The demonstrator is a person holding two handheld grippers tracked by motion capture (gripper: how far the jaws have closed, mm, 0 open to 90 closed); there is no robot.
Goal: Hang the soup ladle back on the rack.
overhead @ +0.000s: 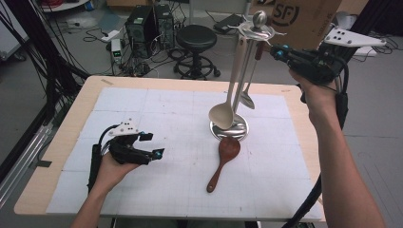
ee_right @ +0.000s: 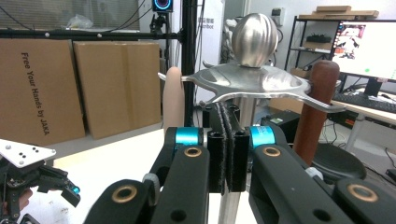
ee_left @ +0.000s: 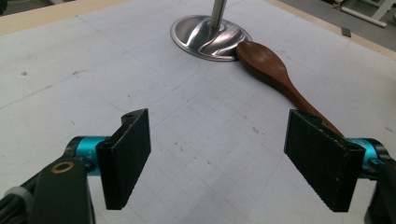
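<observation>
A steel utensil stand [overhead: 228, 128] rises at the table's middle right, topped by a round knob [overhead: 259, 19]. From its hooks hang a beige spoon [overhead: 221, 115] and a steel spoon [overhead: 246, 99] with a brown handle [ee_right: 315, 109]. A dark wooden spoon [overhead: 223, 159] lies flat on the mat, its bowl touching the stand's base [ee_left: 208, 35]. My left gripper [overhead: 153, 145] rests low at the left, open with nothing between its jaws [ee_left: 219, 158], facing the wooden spoon [ee_left: 268, 70]. My right gripper [overhead: 275, 50] is raised beside the stand's top, shut [ee_right: 227, 140] just before the hook plate [ee_right: 252, 79], with nothing seen between the pads.
A white gridded mat [overhead: 142, 114] covers most of the wooden table [overhead: 71, 123]. Behind the table stand a black stool [overhead: 196, 40], computer towers [overhead: 142, 26] and a cardboard box [overhead: 304, 16]. Cables trail down at the left. In the right gripper view, the other gripper [ee_right: 28, 179] sits lower left.
</observation>
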